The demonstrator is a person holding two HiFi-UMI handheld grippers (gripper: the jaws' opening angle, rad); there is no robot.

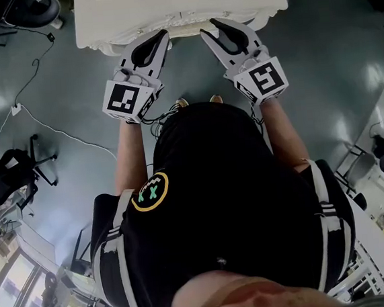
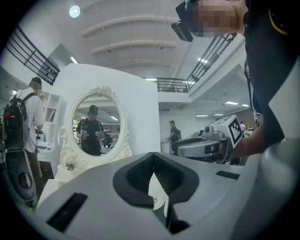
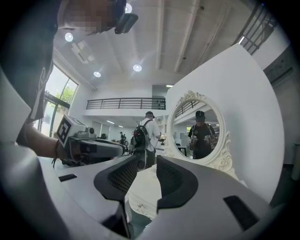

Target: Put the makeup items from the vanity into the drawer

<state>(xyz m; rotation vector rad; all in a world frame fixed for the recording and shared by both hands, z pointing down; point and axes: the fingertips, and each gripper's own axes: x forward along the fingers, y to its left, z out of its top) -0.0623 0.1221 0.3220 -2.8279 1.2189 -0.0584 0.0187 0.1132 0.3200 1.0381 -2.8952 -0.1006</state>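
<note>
While both pointed at the vanity [image 1: 98, 23], top centre, left gripper [image 1: 163, 33] was clenched empty, right gripper [image 1: 209, 26] slightly parted, empty.

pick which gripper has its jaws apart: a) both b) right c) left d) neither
b: its own view shows the right gripper with a clear gap between its tips and nothing in it, while the tips of the left gripper meet.
</note>
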